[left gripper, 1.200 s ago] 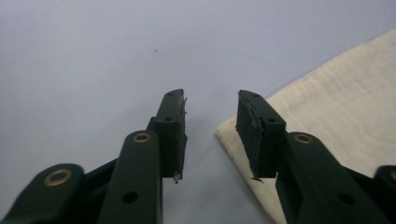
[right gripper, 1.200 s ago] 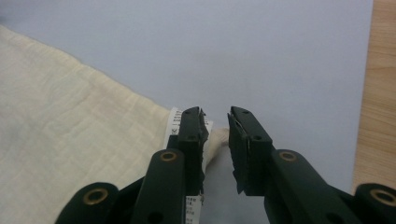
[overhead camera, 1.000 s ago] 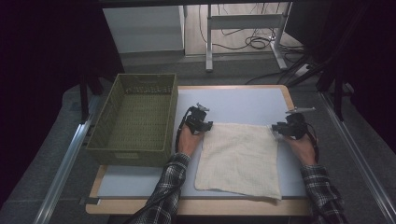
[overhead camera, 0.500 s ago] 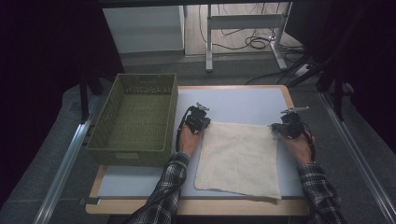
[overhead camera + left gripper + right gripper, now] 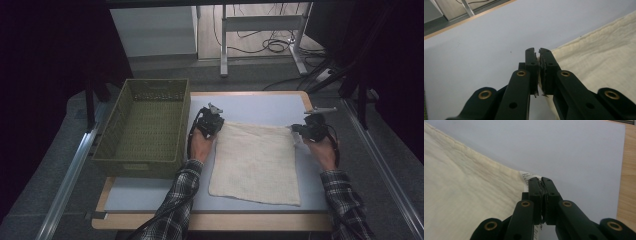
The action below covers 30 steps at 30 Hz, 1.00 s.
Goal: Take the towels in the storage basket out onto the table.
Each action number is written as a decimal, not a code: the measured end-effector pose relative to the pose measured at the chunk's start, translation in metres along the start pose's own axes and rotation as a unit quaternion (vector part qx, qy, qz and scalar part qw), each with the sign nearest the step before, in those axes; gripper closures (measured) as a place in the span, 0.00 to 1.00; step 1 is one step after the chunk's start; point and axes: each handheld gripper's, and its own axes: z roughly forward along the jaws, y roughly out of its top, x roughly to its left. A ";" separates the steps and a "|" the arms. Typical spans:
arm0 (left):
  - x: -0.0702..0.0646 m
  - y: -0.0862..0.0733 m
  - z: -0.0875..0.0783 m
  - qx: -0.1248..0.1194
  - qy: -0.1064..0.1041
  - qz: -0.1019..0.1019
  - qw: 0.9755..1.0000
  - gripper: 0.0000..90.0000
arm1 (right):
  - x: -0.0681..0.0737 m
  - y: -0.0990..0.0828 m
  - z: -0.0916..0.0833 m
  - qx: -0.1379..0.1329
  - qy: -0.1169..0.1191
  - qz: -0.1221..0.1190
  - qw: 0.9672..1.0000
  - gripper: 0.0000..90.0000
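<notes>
Both sets of jaws have just closed on the cream cloth (image 5: 257,162): left gripper (image 5: 214,124) and right gripper (image 5: 302,131) now pinch its far corners. The cloth lies flat (right of the green basket (image 5: 145,127)), seemingly ready for folding.

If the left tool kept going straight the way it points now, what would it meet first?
Probably nothing soon. The left tool, shut on the far left corner of the cream cloth, points across bare pale-blue mat toward the table's wooden far edge; depth is hard to judge.
</notes>
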 end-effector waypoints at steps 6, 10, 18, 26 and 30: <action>-0.017 -0.009 -0.022 -0.018 -0.007 0.016 1.000 0.95 | 0.012 -0.009 -0.030 -0.013 0.019 -0.016 1.000 0.97; -0.025 -0.017 -0.029 -0.019 -0.001 0.025 0.999 0.95 | 0.020 -0.016 -0.039 -0.006 0.024 -0.034 0.999 0.97; -0.038 -0.034 -0.051 -0.033 -0.030 0.045 0.998 0.95 | 0.034 -0.044 -0.063 -0.004 0.039 -0.050 0.998 0.97; -0.050 -0.054 -0.064 -0.037 -0.044 0.054 0.997 0.95 | 0.046 -0.066 -0.084 -0.010 0.061 -0.039 0.997 0.97; -0.057 -0.065 -0.074 -0.056 -0.062 0.049 0.995 0.95 | 0.055 -0.078 -0.093 -0.007 0.062 -0.046 0.997 0.97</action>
